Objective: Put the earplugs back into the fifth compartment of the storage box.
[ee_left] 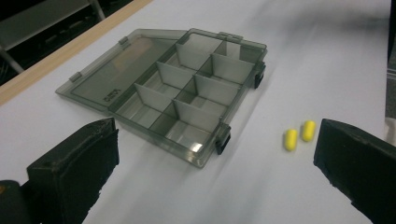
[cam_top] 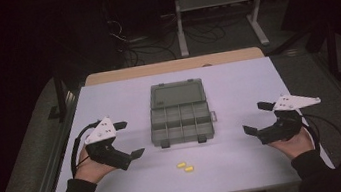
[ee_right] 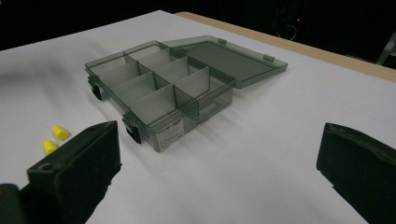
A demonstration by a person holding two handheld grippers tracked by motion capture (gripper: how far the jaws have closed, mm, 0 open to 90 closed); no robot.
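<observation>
- In the right gripper view, a black jaw partly cuts off the two yellow earplugs (ee_right: 55, 139).
- Left tongs (cam_top: 130, 139) and right tongs (cam_top: 256, 117) both gape wide, holding nothing.
- The earplugs lie on the counter (cam_top: 249, 165), just before the open compartment box (cam_top: 180, 113).

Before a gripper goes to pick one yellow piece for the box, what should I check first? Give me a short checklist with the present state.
1. Compartment box lid is open and lying flat: ok.
2. Compartments look empty: ok.
3. Two yellow pieces lie free on the table, in front of the box: ok.
4. Pieces have space between them for a jaw: not ok, they lie very close.
5. Left gripper open, holding nothing: ok.
6. Right gripper open, holding nothing: ok.
</observation>
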